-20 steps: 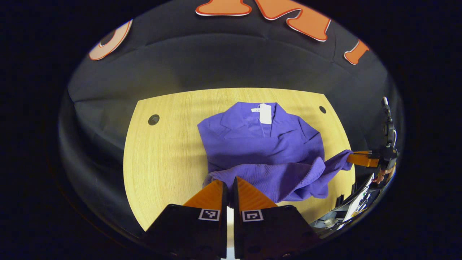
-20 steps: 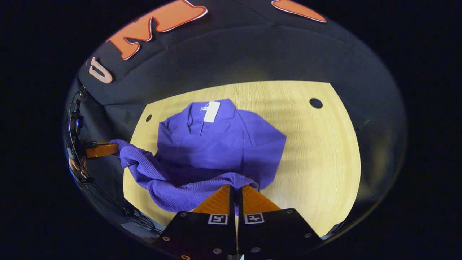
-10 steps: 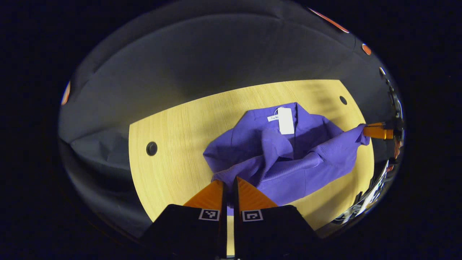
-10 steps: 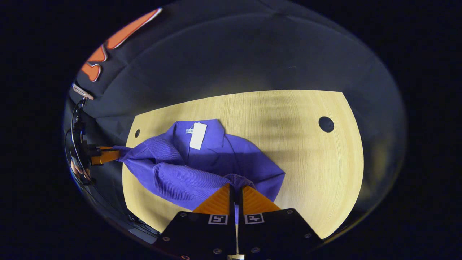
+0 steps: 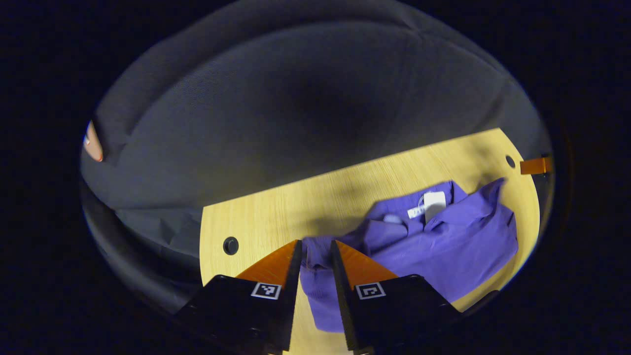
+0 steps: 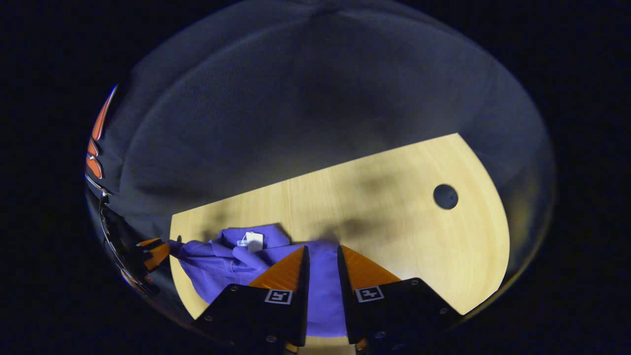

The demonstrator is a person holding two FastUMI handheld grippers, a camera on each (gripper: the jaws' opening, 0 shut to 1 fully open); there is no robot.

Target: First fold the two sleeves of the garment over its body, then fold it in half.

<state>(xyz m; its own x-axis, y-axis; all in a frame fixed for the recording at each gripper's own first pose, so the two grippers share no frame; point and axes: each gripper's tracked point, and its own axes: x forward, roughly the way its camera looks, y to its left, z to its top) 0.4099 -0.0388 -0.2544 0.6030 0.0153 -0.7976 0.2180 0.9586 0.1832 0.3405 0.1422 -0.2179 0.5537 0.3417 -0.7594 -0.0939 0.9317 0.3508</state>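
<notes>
The purple garment point(image 5: 443, 246) lies bunched on the wooden table point(image 5: 296, 207), its lower half brought up over the collar end, with a white tag point(image 5: 434, 204) showing near the collar. My left gripper point(image 5: 315, 242) is open, its orange fingers spread with loose purple fabric lying between them. In the left gripper view the right gripper point(image 5: 535, 165) shows at the far right, just off the garment's corner. My right gripper point(image 6: 322, 247) is open too, over the garment point(image 6: 217, 266) with cloth in the gap. The left gripper point(image 6: 155, 249) sits by the garment's far left edge, near the tag point(image 6: 254, 240).
The table point(image 6: 384, 197) has round cable holes point(image 5: 230, 245) point(image 5: 509, 161) point(image 6: 445, 196) near its corners. Bare wood stretches to the right of the garment in the right gripper view. Black cloth walls rise behind the table's far edge.
Both grippers carried the garment's hem forward over its body toward the collar and lowered to the table. Their fingers, shut on the fabric before, have now spread apart.
</notes>
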